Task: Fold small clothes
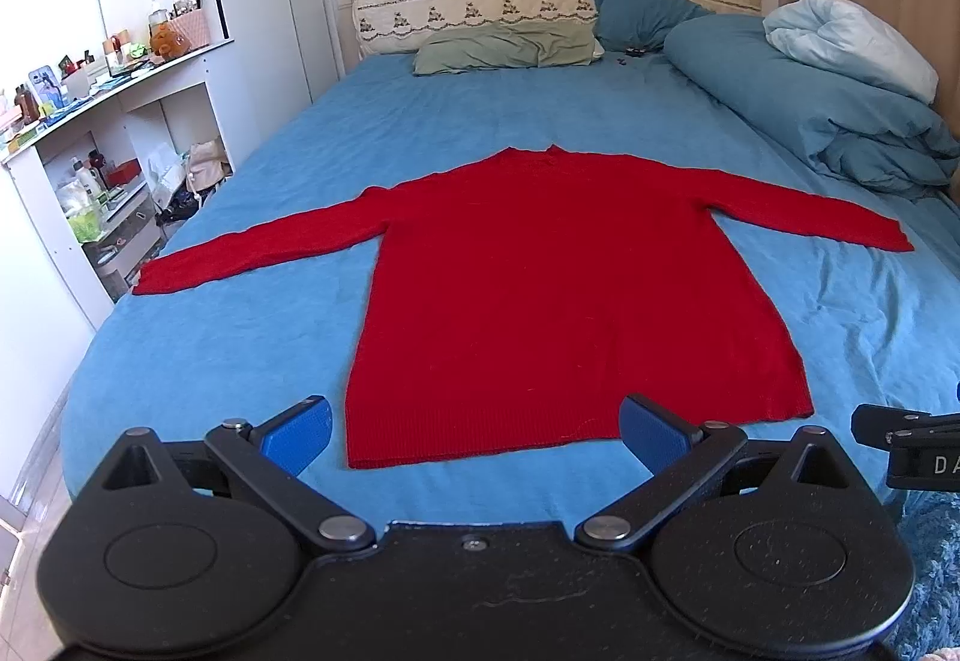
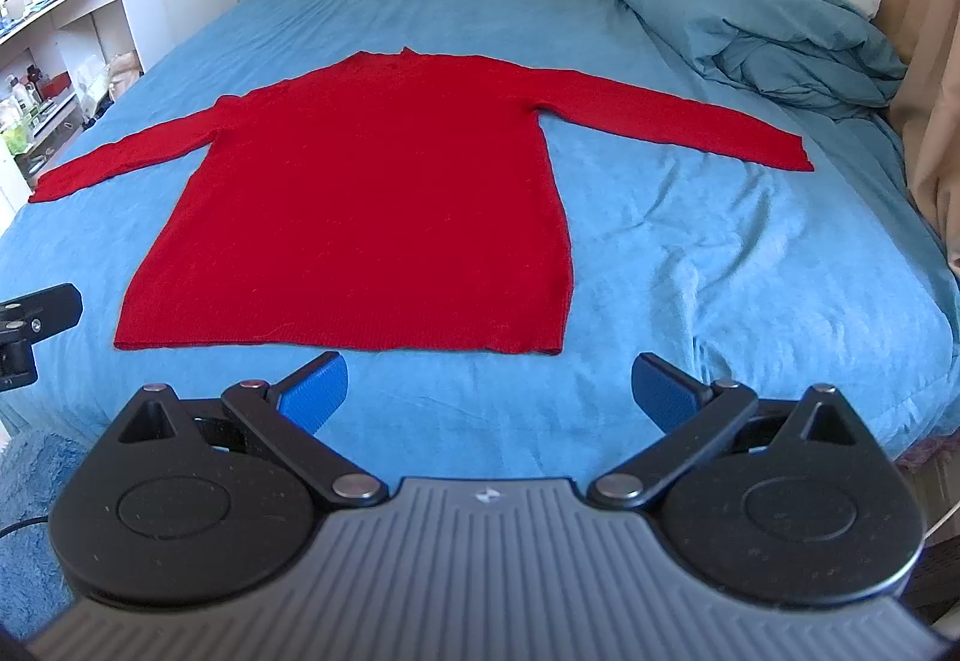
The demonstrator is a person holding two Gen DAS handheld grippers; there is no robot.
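Hand-held gripper (image 1: 474, 430) (gaping), red sweater (image 1: 540, 265) flat — unfolded

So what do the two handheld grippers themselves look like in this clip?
Both match: the left gripper and right gripper have matte black linkage arms with silver pivot pins, round black discs at either side and blue textured pads on the jaws. The right one's body is ribbed grey with a small white logo.

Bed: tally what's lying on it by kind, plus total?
Red sweater: 1, spread flat on the blue sheet
Pillows: 2, green and teal
Bundled duvets: 2, teal and pale blue
Small dark items near the pillows: too small to count
Total: 5
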